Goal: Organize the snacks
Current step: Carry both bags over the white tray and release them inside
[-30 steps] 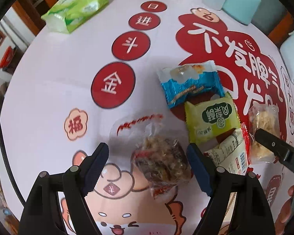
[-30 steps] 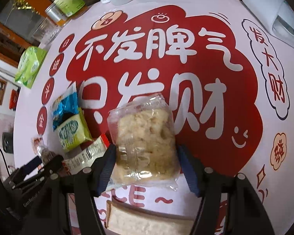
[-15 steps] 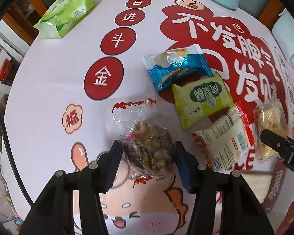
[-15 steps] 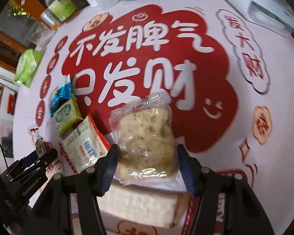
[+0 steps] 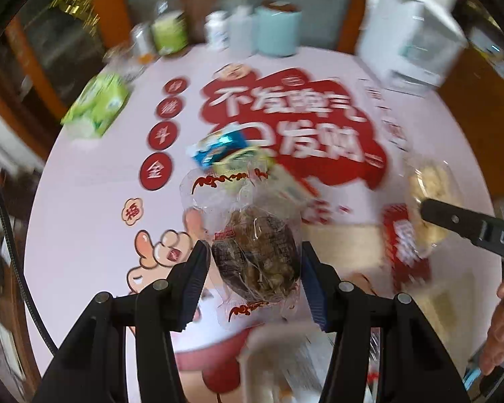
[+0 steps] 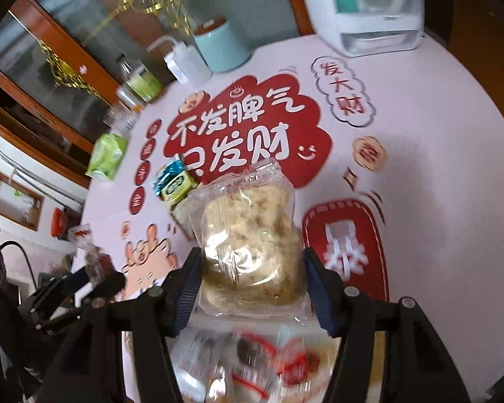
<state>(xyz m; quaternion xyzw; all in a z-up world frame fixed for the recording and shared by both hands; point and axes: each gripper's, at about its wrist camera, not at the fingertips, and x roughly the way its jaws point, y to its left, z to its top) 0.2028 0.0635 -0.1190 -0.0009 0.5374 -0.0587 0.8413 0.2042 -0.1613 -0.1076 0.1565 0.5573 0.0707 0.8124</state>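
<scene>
Holding firm, both tools are loaded. Left gripper (image 5: 253, 265): pads pinch the lower half of a clear-wrapped dark nut cake (image 5: 257, 252), its crimped top sticking out toward 12 o'clock, well above the table. Right gripper (image 6: 252, 268): pads clamp both sides of a clear-wrapped pale rice cake (image 6: 248, 231), also raised off the tablecloth (image 6: 436, 168).

Outward from the left tool, at 12 o'clock behind the nut cake: a blue packet (image 5: 218, 146) and a yellow-green packet (image 5: 242, 163) overlap on the cloth, with a third, white and red packet just beside them, too blurred to read. The right view shows the same cluster at 10 o'clock.

At 6 o'clock below each tool lies a blurred heap of clear and red wrappers (image 6: 252, 352), probably the collecting spot; whether it sits in a container cannot be told.

Progress, as a judgement: two snacks in transit, at least three left on the table, some apparently gathered. Roughly midway. The green tissue pack (image 5: 95, 105) at 10 o'clock looks unrelated.
</scene>
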